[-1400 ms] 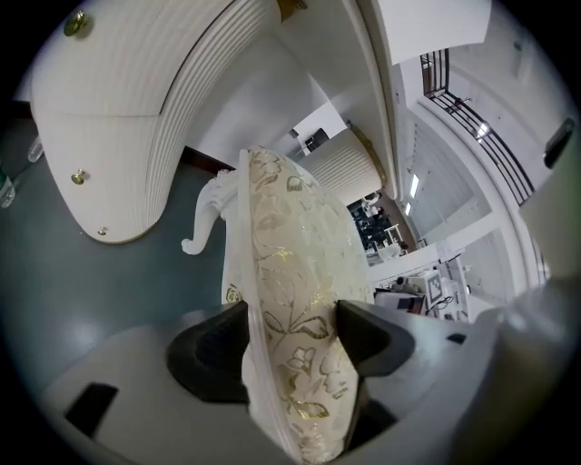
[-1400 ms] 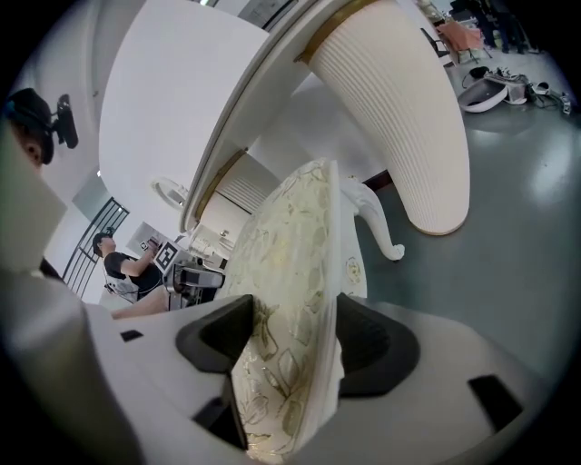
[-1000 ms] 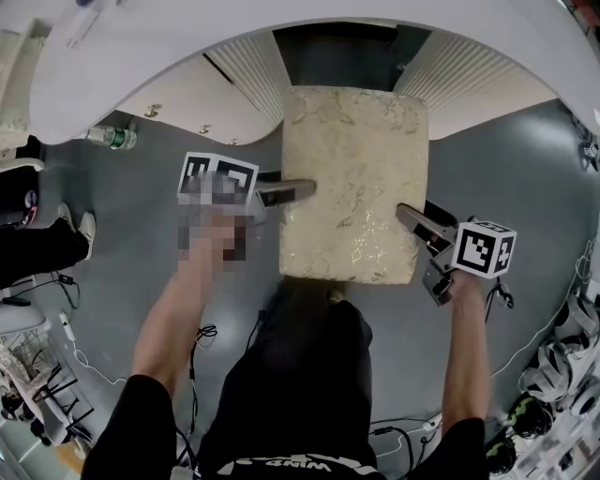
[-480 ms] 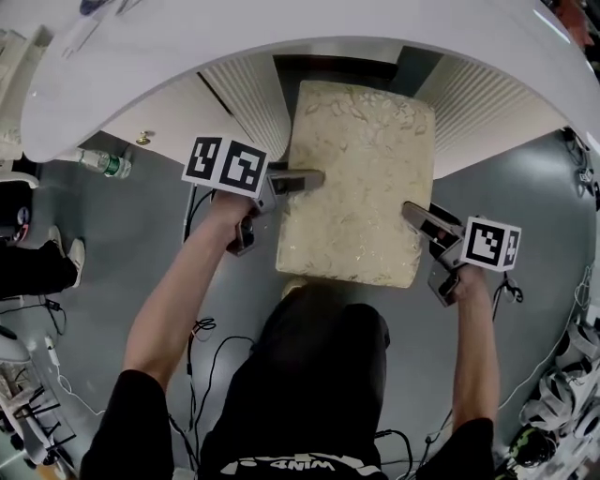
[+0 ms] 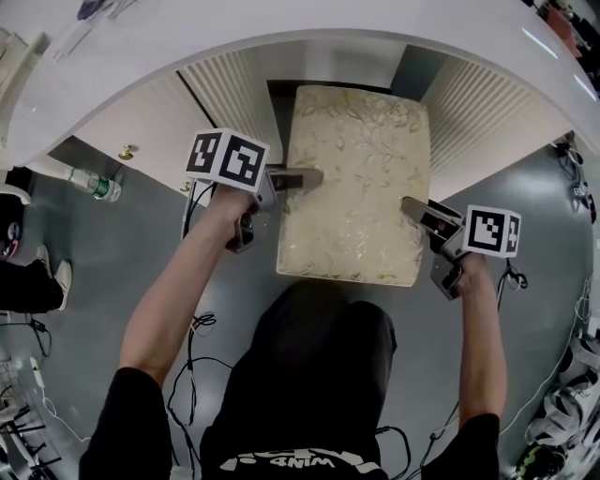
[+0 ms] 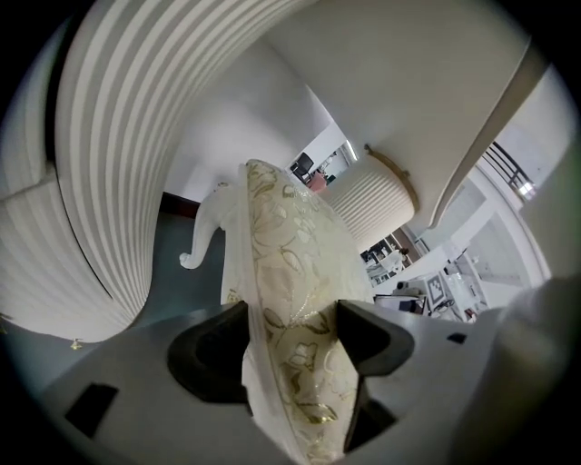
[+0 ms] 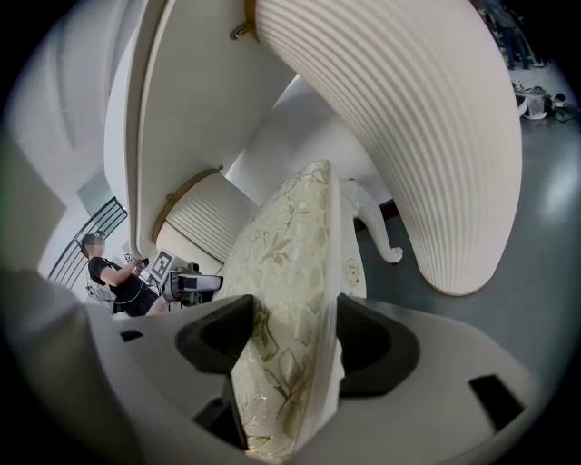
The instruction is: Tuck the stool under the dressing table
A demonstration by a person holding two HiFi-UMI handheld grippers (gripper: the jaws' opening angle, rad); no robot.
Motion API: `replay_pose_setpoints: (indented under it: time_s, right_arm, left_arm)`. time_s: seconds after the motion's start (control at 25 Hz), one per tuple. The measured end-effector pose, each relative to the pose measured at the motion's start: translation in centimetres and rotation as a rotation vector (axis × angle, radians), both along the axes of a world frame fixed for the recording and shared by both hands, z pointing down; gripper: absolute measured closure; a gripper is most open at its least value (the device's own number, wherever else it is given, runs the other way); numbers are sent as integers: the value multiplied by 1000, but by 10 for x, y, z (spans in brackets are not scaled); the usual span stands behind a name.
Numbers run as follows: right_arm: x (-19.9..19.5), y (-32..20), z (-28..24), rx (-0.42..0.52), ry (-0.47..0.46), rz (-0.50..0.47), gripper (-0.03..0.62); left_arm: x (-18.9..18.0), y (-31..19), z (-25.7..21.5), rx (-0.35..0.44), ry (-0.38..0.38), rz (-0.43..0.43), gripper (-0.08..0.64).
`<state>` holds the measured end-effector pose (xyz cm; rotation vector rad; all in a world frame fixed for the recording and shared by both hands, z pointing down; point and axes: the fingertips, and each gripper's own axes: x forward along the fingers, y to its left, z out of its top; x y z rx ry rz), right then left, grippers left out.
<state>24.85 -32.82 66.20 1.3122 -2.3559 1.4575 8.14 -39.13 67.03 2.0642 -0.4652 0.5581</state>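
Left gripper (image 5: 307, 178), right gripper (image 5: 412, 208): arms extended, jaws clamping stool (image 5: 356, 178) sides.

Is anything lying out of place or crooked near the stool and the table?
A bottle lies on its side on the floor, left of the table. The stool looks roughly straight in the opening; nothing else stands out.

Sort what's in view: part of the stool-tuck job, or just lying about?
Job:
- stool, clamped at both cushion edges
- dressing table
- left hand-held gripper
- right hand-held gripper

Lying about:
- water bottle on the floor
- cables on the floor
- bystander's shoe, left edge
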Motion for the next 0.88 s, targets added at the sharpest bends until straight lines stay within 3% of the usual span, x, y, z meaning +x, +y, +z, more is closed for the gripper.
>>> replay_pose_setpoints:
  time_s: [0.2, 0.48, 0.88]
  right_arm:
    - [9, 3, 3, -26, 14, 51, 290]
    - [9, 4, 0, 20, 31, 29, 290]
    - [11, -1, -4, 81, 5, 102, 291]
  left_arm:
    - [0, 1, 1, 6, 25, -21, 250]
    - [-1, 3, -3, 54, 26, -42, 249]
    - [-4, 3, -7, 109, 63, -153, 247]
